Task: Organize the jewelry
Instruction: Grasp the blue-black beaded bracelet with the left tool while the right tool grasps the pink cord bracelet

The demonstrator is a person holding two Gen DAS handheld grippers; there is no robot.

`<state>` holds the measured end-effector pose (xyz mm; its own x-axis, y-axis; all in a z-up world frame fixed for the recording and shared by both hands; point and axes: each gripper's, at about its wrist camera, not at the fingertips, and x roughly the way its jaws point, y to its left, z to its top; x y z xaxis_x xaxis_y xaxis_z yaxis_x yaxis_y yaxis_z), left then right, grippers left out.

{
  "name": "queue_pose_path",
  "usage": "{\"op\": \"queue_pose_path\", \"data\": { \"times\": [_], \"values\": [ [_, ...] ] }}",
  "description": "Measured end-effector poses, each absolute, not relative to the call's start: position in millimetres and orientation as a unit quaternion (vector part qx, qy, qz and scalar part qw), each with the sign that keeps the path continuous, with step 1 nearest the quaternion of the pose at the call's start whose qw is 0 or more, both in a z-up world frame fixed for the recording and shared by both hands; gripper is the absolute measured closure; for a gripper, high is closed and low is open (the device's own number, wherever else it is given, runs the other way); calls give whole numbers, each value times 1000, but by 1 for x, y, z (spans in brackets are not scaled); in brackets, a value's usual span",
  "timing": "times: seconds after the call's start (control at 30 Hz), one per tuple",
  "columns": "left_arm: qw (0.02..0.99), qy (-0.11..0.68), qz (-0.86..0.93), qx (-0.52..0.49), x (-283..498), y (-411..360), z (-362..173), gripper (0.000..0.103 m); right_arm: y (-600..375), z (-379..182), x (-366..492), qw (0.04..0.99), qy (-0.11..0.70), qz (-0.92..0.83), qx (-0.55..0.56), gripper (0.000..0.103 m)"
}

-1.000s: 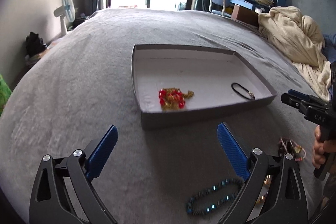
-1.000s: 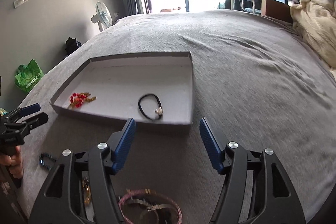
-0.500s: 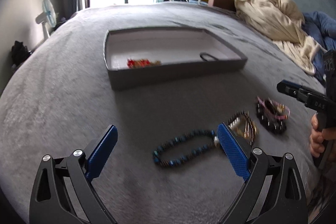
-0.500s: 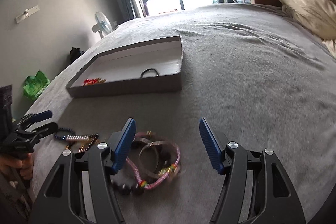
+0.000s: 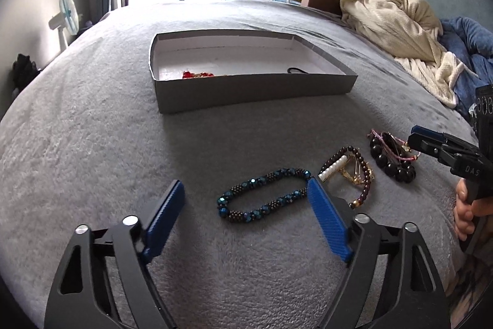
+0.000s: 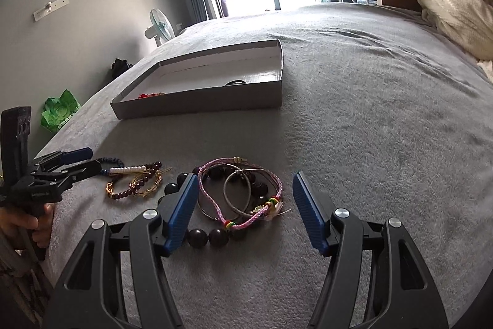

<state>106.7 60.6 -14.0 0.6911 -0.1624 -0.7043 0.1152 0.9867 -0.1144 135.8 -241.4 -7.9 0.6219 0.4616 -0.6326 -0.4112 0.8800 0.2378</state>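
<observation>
In the lower half of the left wrist view, the left gripper [image 5: 246, 215] points down at the grey bedspread [image 5: 92, 144] with its blue pads apart and closing. The blue beaded bracelet [image 5: 265, 195] lies flat between them, its right end touching or just behind the right-hand pad, and nothing is pressed yet. The gripper seems lined up so that the closing pads catch the loop across its narrow width.

Just right of that bracelet sits a small heap: a white bead strand with dark red beads and gold wire [image 5: 348, 174]. Further right lies a pile of large dark beads and pink cord [image 5: 391, 156], and the right gripper's tip enters from the right edge over it.

In the right wrist view the right gripper [image 6: 242, 205] holds its pads apart, clamped on nothing, framing that pile low in the frame: pink cord bracelet [image 6: 243, 199], thin metal bangles and the large dark beads [image 6: 209, 236]. The left-hand pad covers part of the beads, so contact there cannot be told. Each hand appears to take its own nearest piece.

The open grey box [image 6: 197, 104] stands well apart in the upper middle of both views. It already holds a red and gold piece [image 5: 197, 74] at its left and a black loop [image 5: 297, 70] at its right, so loose pieces are probably meant to join them.
</observation>
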Motion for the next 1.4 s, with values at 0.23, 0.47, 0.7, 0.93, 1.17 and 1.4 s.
{"op": "queue_pose_path", "data": {
  "times": [0.23, 0.47, 0.7, 0.93, 1.17, 1.4],
  "values": [
    [919, 387, -73, -33, 107, 63, -15, 33, -248, -14, 135, 891, 379, 242, 58, 62],
    [919, 387, -70, -35, 106, 65, -15, 33, -249, -22, 134, 882, 398, 244, 68, 96],
    [917, 391, -73, -34, 108, 64, -16, 33, -255, -4, 121, 899, 345, 257, 75, 96],
    [910, 406, -82, -22, 116, 60, -19, 33, -261, 20, 114, 914, 297, 264, 79, 97],
    [908, 410, -83, -11, 118, 57, -20, 36, -275, 4, 122, 910, 323, 238, 101, 97],
    [906, 412, -96, -29, 116, 62, -20, 59, -275, 0, 123, 908, 328, 239, 103, 97]
  ]
}}
